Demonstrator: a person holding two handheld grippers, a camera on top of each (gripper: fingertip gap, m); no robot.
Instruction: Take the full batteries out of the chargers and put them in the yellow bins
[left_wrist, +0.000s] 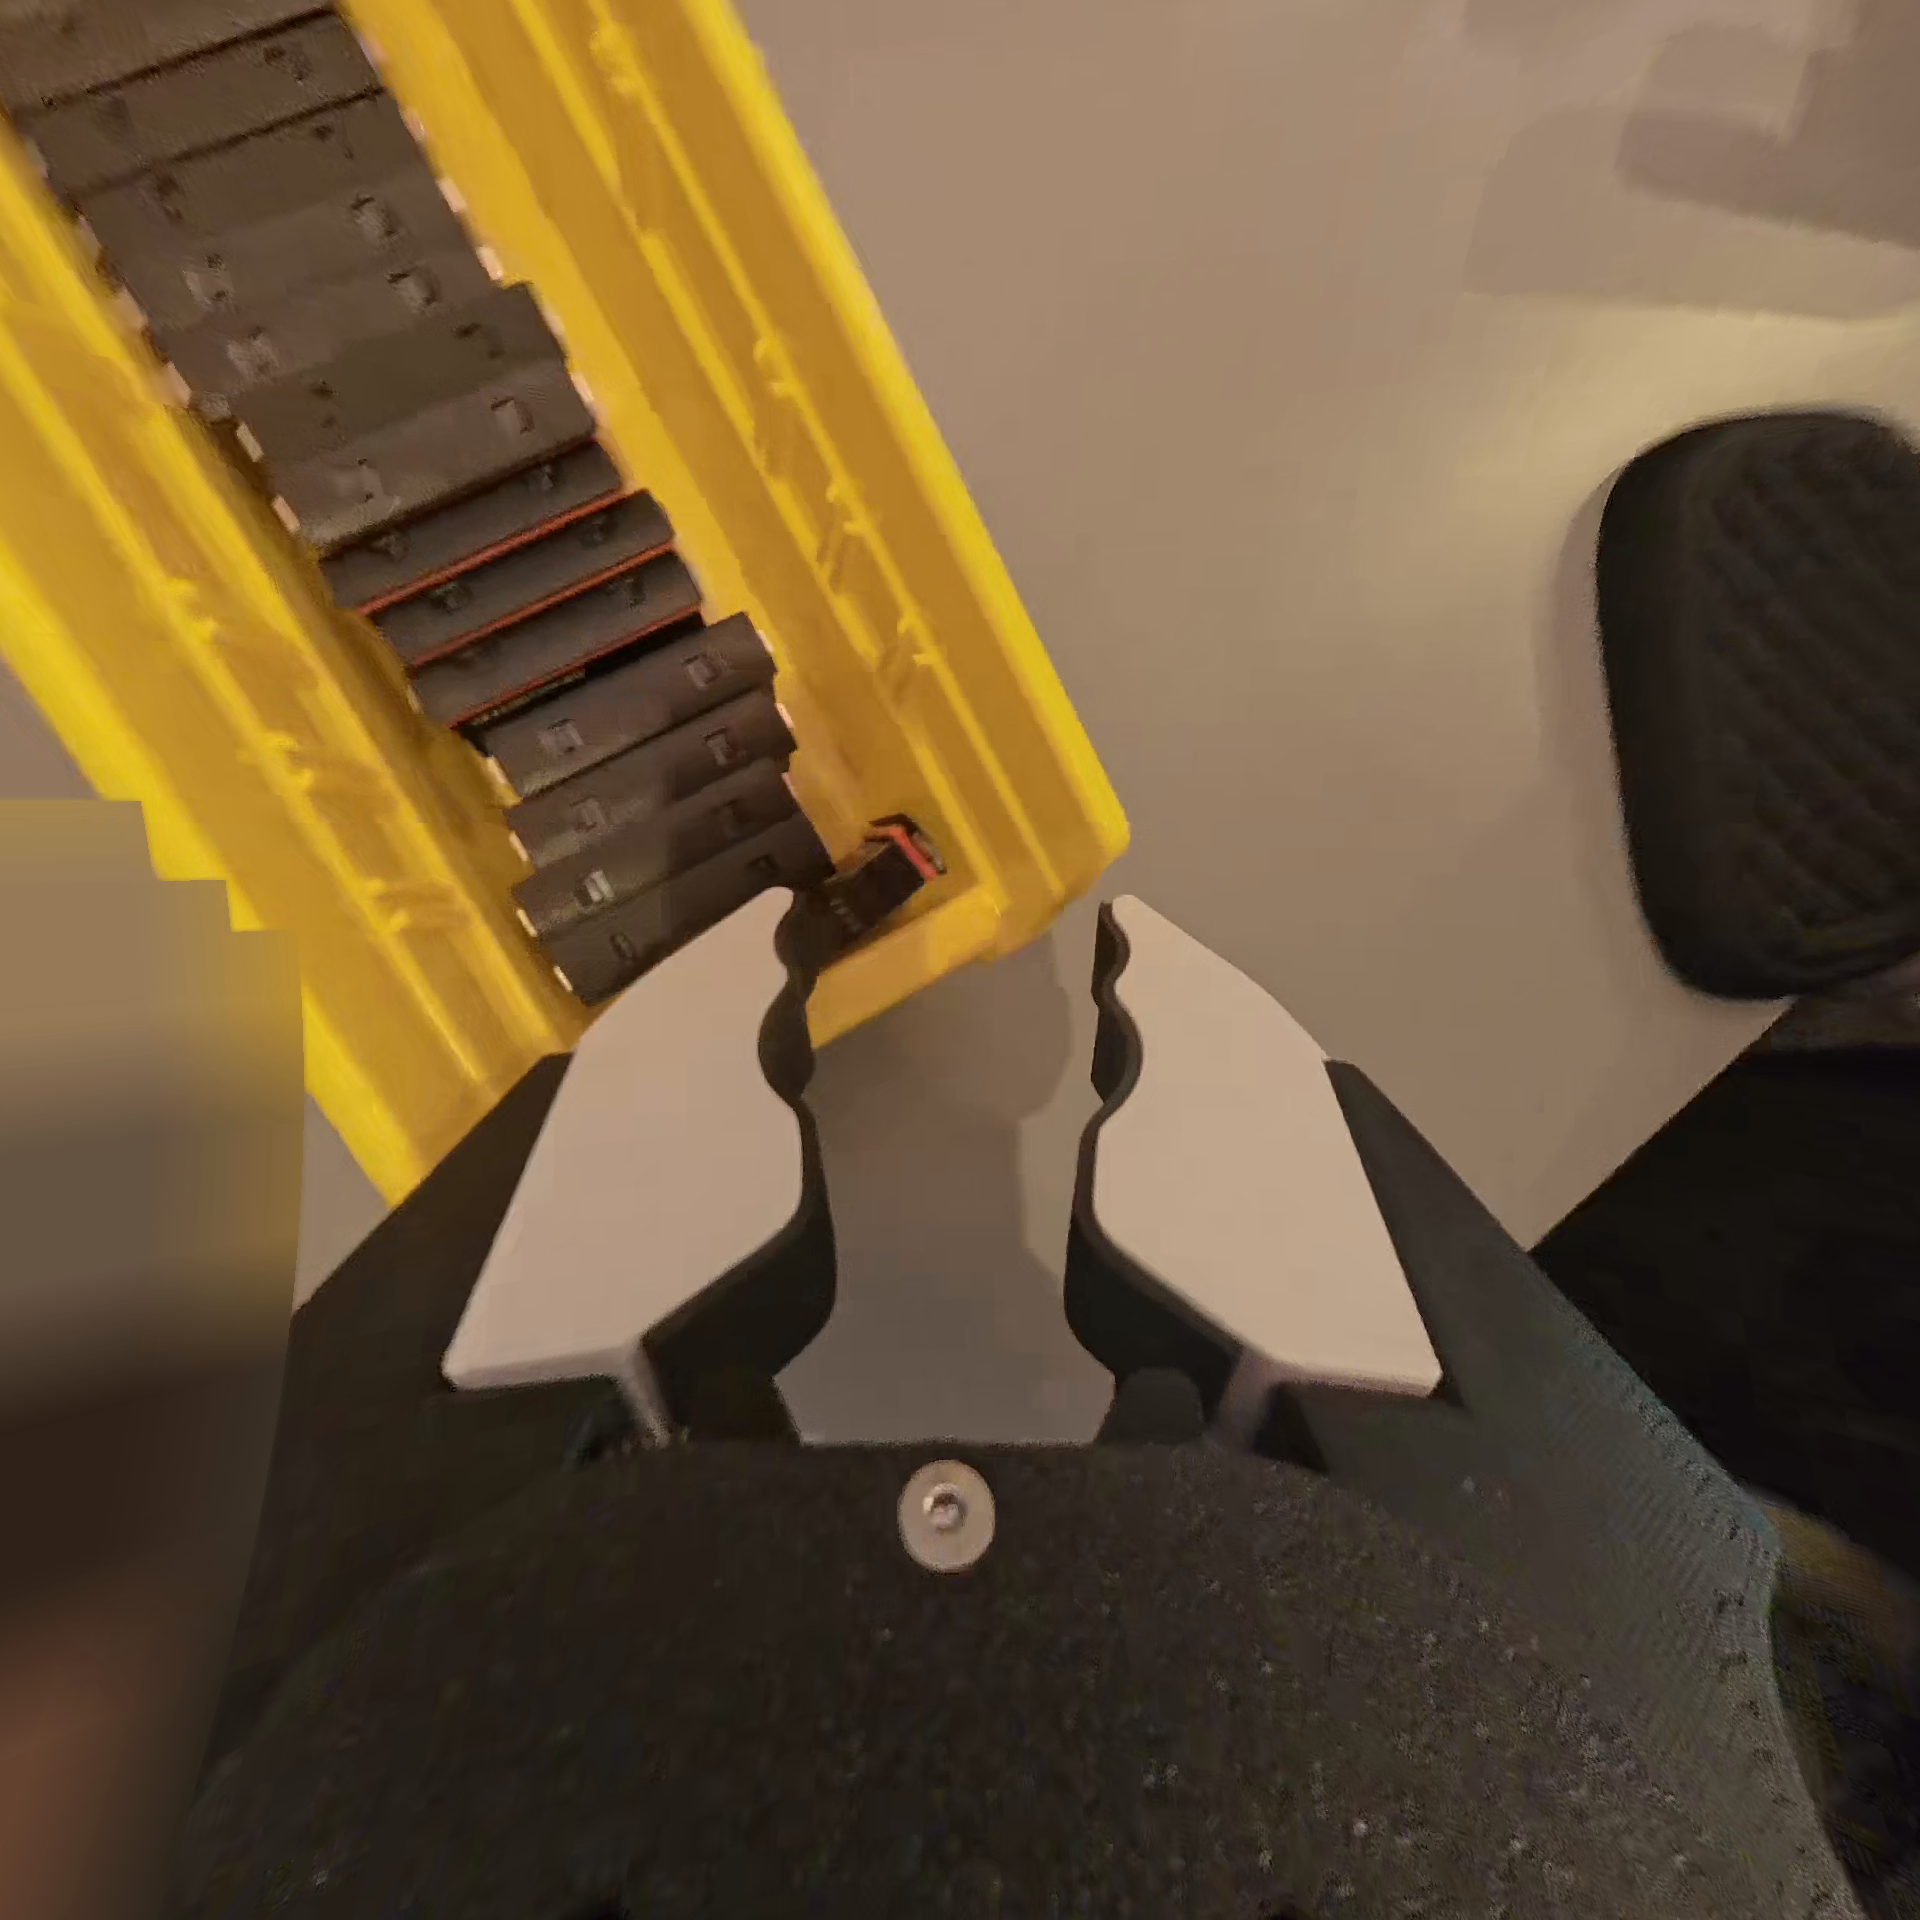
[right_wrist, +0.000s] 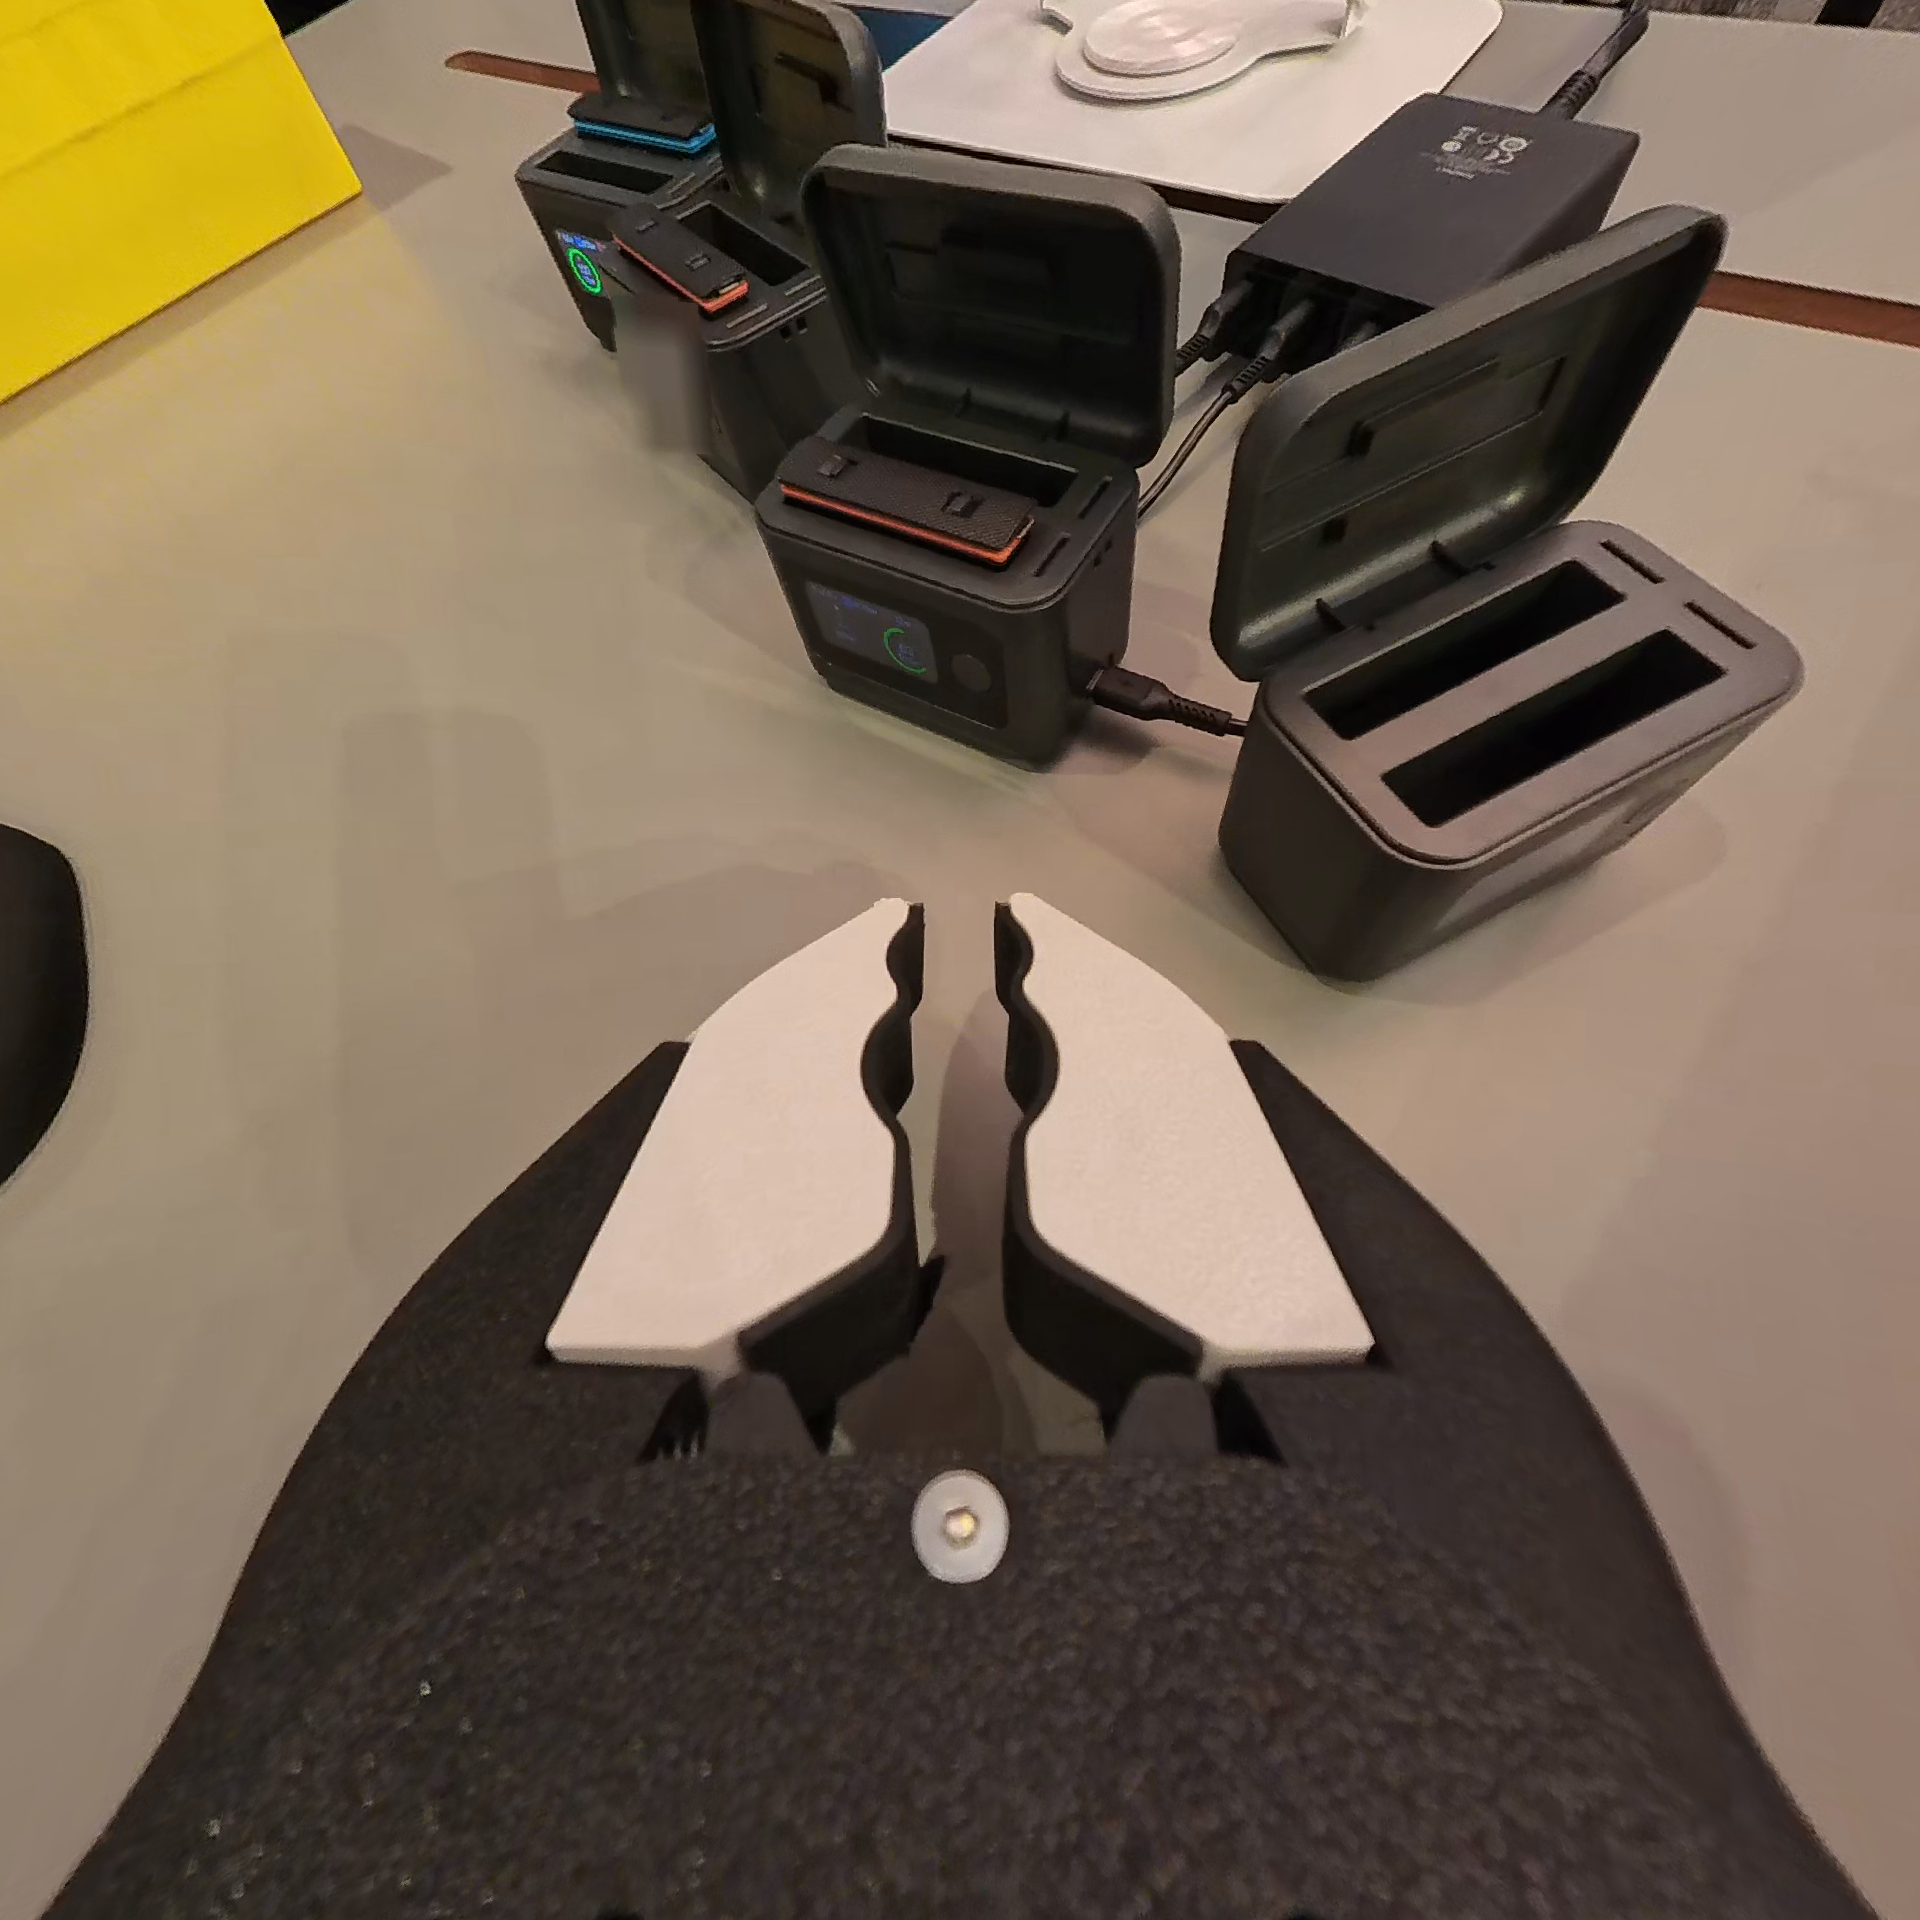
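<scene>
- Where the left wrist view looks down, the yellow bin (left_wrist: 665, 312) holds a tight row of black batteries (left_wrist: 416, 447), some edged red; one small battery (left_wrist: 883, 868) lies loose at its near end.
- The left gripper (left_wrist: 940, 935) hangs empty, fingers spread, at that near corner.
- In the right wrist view, four open-lidded chargers stand ahead: the nearest charger (right_wrist: 1507, 790) empty, the middle charger (right_wrist: 935, 623) holding an orange-edged battery (right_wrist: 904, 514).
- The right gripper (right_wrist: 958, 920) is empty, fingers nearly together, well short of them.
</scene>
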